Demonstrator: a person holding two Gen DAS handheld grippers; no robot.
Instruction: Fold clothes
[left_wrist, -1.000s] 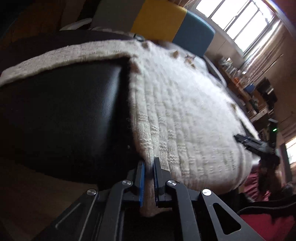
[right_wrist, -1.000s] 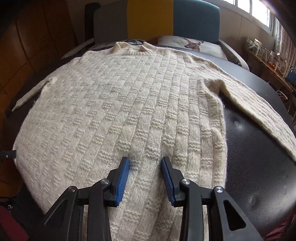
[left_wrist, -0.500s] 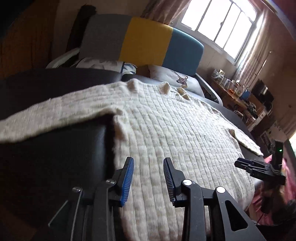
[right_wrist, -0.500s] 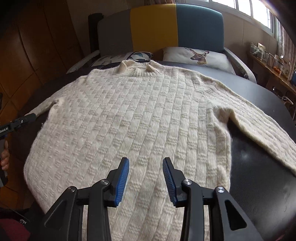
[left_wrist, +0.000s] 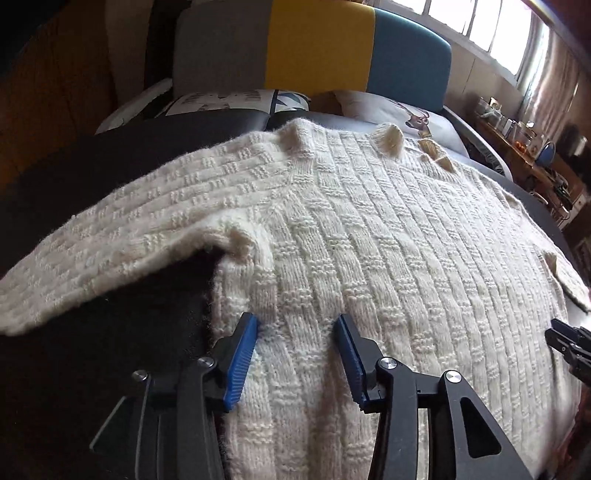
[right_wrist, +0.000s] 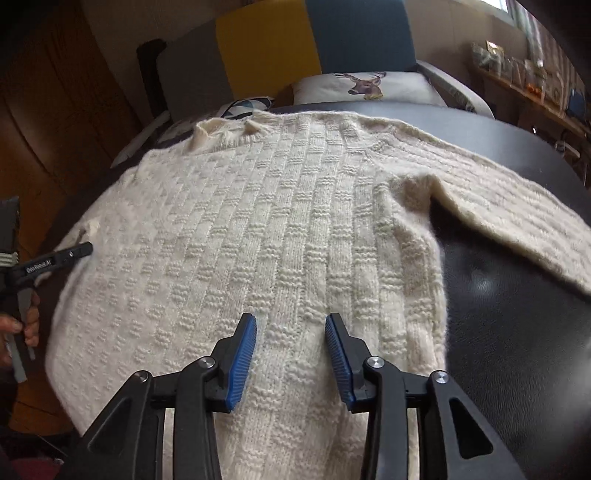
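Note:
A cream knitted sweater (left_wrist: 369, 240) lies flat on a black padded table (left_wrist: 92, 369), collar at the far end. Its left sleeve (left_wrist: 92, 251) stretches out to the left, and its right sleeve (right_wrist: 517, 214) runs off to the right. My left gripper (left_wrist: 295, 319) hovers over the sweater's left side just below the armpit. Its jaws are opening, with only flat knit under them and nothing pinched. My right gripper (right_wrist: 290, 317) stands open over the right half of the sweater (right_wrist: 277, 221), gripping nothing. Each gripper shows in the other's view: the right gripper (left_wrist: 569, 343) and the left gripper (right_wrist: 55, 260).
A grey, yellow and blue sofa (left_wrist: 317, 48) with a deer cushion (right_wrist: 369, 86) stands behind the table. A cluttered shelf (left_wrist: 535, 147) runs along the window wall at right. A hand (right_wrist: 29, 325) holds the left gripper's handle. Bare black table (right_wrist: 517, 350) shows beside the sweater.
My left gripper let go of the sweater's bottom corner, opened and travelled up its left side to the armpit. My right gripper shifted slightly towards the sweater's right edge.

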